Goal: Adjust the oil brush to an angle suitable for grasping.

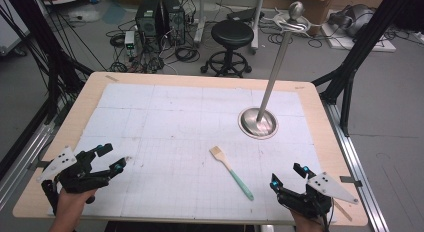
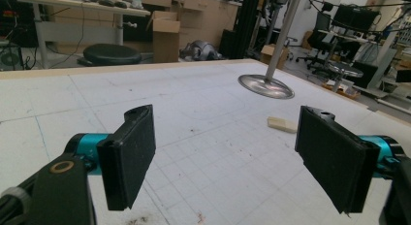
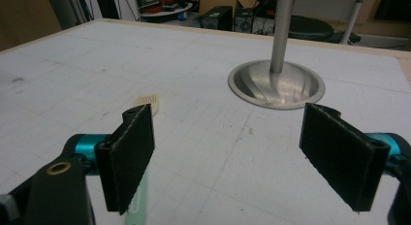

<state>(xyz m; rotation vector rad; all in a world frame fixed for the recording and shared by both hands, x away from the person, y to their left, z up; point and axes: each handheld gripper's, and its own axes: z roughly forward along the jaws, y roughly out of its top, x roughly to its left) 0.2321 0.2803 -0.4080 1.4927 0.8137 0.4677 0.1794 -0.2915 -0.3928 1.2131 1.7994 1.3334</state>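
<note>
The brush (image 1: pixel 231 171) lies flat on the white gridded mat of the table (image 1: pixel 310 99), a little below and right of the middle of the high view. Its long axis runs on a diagonal: pale bristles toward the upper left, mint-green handle toward the lower right. That handle end points toward the right gripper (image 1: pixel 290 180), which sits in the lower right of the frame just beside it, while the left gripper (image 1: pixel 110 158) rests in the lower left, well apart from the brush. So the right hand looks the nearer one for a pick. In the right gripper view the brush (image 3: pixel 145 119) passes behind the left-hand jaw, bristles showing above it and the green handle below, so the brush lies off to that side rather than between the jaws. Both grippers are held low over the near edge, aimed forward across the table, jaws spread wide with nothing between them. The metal stand (image 1: pixel 260 123) rises in the upper right, clear of the brush.
</note>
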